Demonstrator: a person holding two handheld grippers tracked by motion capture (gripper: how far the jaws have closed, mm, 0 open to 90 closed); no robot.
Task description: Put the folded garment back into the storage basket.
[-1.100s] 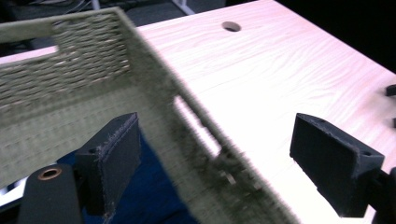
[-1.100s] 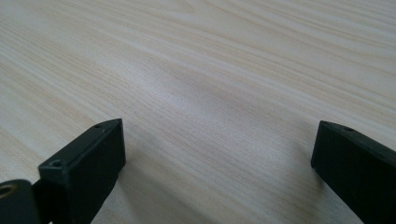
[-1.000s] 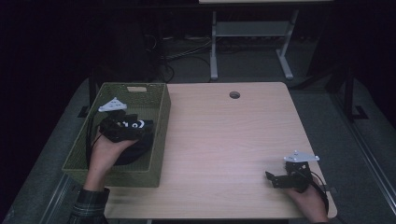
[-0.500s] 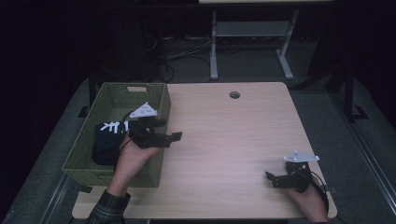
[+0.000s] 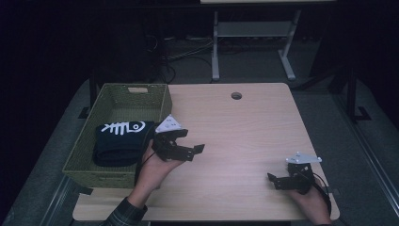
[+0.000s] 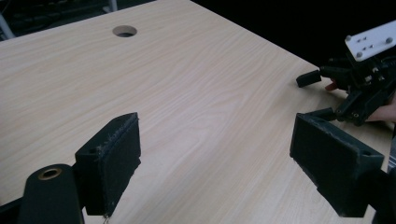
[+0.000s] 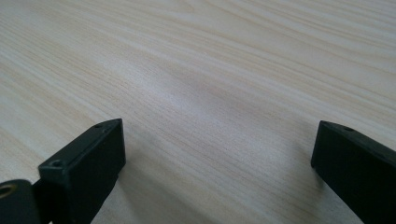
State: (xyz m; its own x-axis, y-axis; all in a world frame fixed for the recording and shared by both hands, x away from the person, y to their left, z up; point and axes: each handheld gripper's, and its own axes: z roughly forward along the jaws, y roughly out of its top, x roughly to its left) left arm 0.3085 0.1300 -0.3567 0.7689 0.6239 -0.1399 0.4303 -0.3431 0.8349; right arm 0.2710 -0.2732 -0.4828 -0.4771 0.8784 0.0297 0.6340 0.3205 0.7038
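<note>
A folded black cloth with a white fishbone print (image 5: 121, 140) lies in the green woven basket (image 5: 117, 99) at the table's left. My left gripper (image 5: 190, 149) is held just right of the basket over the wood, open and empty; its own view shows its jaws (image 6: 215, 163) wide apart above bare tabletop. Near the front right corner my right gripper (image 5: 276, 180) rests low on the table, open, with only wood grain between its jaws (image 7: 215, 163). The right gripper (image 6: 359, 79) also shows far off in the left gripper view.
The light wooden table (image 5: 244, 132) has a round cable hole (image 5: 236, 95) at its far middle. Behind it stands a white desk frame (image 5: 249, 42) with cables on the dark floor. The basket sits along the left edge.
My left gripper has left the black cloth in the basket and moved right, out over the table. The right gripper has stayed still.
</note>
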